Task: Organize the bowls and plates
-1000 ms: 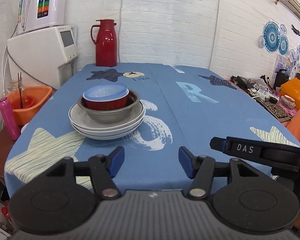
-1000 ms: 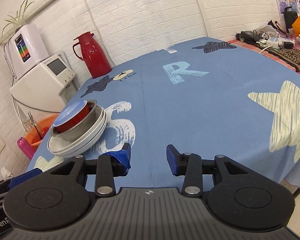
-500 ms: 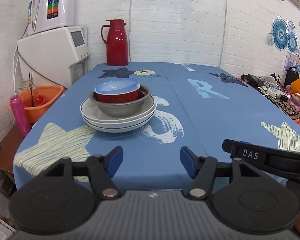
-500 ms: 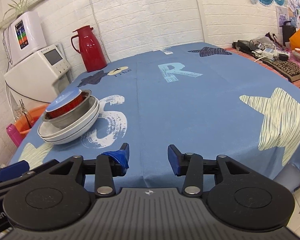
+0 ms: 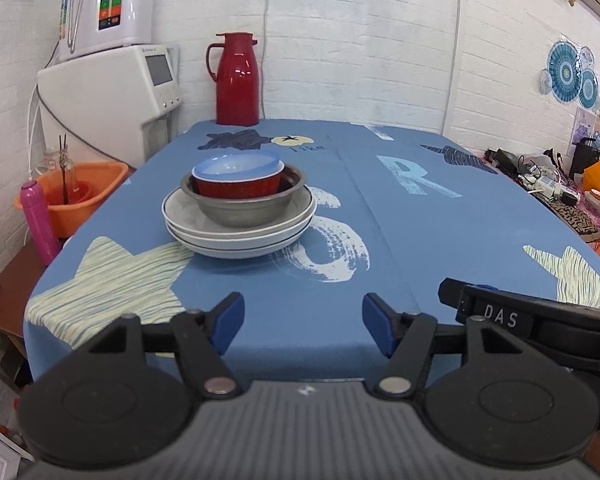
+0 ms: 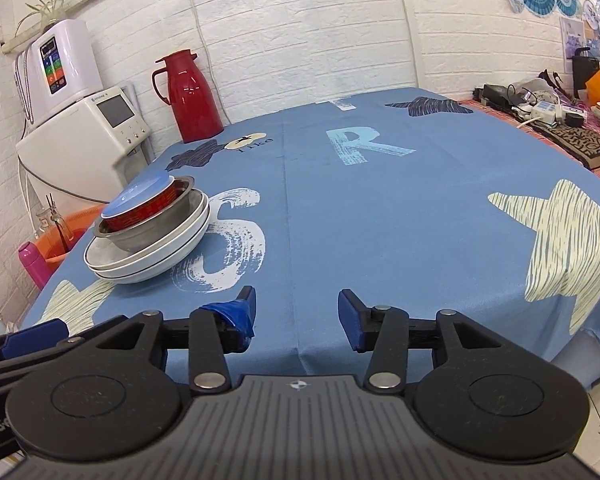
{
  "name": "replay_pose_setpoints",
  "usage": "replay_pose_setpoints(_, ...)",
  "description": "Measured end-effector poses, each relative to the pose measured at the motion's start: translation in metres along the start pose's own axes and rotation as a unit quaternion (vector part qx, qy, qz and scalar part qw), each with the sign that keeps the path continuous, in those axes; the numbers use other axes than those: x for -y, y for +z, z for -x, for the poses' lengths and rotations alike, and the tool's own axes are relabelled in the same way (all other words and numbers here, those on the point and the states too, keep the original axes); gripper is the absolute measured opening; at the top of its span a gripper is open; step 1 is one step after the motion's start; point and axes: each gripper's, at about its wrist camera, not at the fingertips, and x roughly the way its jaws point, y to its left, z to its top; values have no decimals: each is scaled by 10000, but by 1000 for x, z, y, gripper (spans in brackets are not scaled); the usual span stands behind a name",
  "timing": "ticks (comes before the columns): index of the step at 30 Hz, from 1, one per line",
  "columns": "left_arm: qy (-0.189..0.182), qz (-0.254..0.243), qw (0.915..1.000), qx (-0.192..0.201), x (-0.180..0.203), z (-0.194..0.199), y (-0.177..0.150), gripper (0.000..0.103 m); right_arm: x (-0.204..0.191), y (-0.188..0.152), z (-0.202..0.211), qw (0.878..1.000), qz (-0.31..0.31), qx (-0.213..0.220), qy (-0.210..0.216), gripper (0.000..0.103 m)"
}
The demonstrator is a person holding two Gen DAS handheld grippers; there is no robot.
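A stack of dishes sits at the left of the frame on a desk [image 6: 380, 208] covered in a blue cloth printed with stars, a large "6" and an "R": a red bowl [image 6: 140, 210] with a pale blue inside nests in a metal bowl [image 6: 156, 232], which rests on two white plates [image 6: 156, 264]. In the lower foreground the right claw [image 6: 296, 312] hangs over the desk's near edge, its blue-tipped jaws spread apart and holding nothing, well apart from the stack. A red thermos jug [image 6: 188, 96] stands at the far edge, upper left, beside a white appliance [image 6: 88, 136]. Part of the left claw [image 6: 32, 336] shows at lower left.
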Motion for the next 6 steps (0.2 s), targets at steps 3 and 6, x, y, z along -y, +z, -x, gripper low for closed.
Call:
replay_pose_setpoints(3,64,15,9999,81,-1,0,0,65,-3,-1,-2,10000,41,-28,16,31)
replay_pose_setpoints(6,78,53,9999,106,-3,2,1,65,-5,-1,-2,10000,53,-51,58,32)
